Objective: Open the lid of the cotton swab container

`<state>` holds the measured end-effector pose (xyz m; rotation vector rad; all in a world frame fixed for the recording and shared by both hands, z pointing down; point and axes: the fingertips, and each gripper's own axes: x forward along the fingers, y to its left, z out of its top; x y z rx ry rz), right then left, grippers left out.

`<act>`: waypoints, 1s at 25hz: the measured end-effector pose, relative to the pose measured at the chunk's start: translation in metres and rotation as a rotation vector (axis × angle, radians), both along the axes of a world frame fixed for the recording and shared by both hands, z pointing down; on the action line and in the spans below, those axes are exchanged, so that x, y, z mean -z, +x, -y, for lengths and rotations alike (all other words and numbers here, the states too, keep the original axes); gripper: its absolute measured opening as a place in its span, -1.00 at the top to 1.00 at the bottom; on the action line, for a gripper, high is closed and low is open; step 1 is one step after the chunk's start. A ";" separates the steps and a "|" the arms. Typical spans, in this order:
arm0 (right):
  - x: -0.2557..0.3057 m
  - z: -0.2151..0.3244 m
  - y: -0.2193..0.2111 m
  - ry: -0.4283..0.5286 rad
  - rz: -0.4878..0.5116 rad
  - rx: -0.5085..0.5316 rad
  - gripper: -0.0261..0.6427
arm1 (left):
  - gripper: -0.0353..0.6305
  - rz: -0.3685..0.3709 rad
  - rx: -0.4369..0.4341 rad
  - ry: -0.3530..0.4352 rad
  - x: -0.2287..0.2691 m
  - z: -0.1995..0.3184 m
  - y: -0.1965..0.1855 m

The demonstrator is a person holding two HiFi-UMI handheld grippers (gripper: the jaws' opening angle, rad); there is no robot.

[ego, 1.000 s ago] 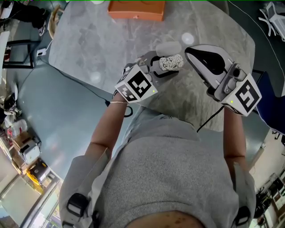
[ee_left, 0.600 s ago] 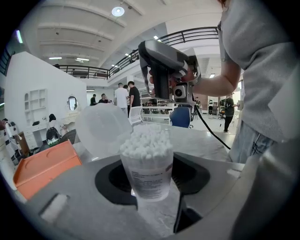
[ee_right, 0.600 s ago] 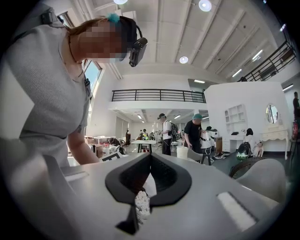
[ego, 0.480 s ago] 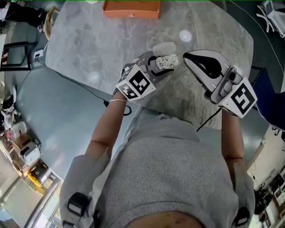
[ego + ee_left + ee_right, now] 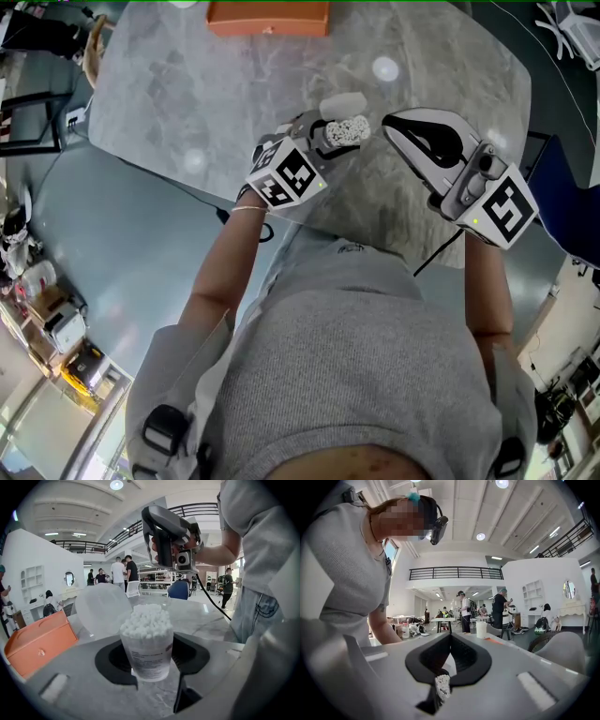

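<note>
The cotton swab container (image 5: 344, 130) is a clear cup packed with white swab heads. Its round translucent lid (image 5: 342, 101) stands flipped open behind it. My left gripper (image 5: 333, 141) is shut on the cup, one dark pad on each side. In the left gripper view the cup (image 5: 146, 641) stands upright between the jaws, with the lid (image 5: 104, 609) tilted back to its left. My right gripper (image 5: 389, 122) hangs just right of the cup, shut and holding nothing. In the right gripper view its jaws (image 5: 450, 637) meet, and a bit of the swabs (image 5: 442, 686) shows below them.
An orange box (image 5: 268, 17) lies at the far edge of the grey marble table (image 5: 187, 84). It is also in the left gripper view (image 5: 35, 641), left of the cup. A black cable (image 5: 441, 248) trails from the right gripper. People stand far off in the hall.
My left gripper has sunk toward the tabletop with the cup in it. The right gripper has drifted slightly the same way. The lid stays open throughout.
</note>
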<state>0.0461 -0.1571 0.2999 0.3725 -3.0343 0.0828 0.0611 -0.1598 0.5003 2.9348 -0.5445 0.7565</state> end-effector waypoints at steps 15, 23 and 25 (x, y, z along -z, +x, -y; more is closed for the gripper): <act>-0.007 0.001 -0.010 -0.025 -0.012 0.004 0.91 | 0.26 0.053 -0.013 -0.027 -0.033 0.000 -0.003; -0.010 0.001 -0.013 -0.009 -0.012 0.027 0.91 | 0.26 0.068 -0.019 -0.039 -0.038 0.000 -0.004; -0.010 0.001 -0.015 -0.017 -0.010 0.023 0.91 | 0.26 0.071 -0.019 -0.041 -0.040 0.000 -0.005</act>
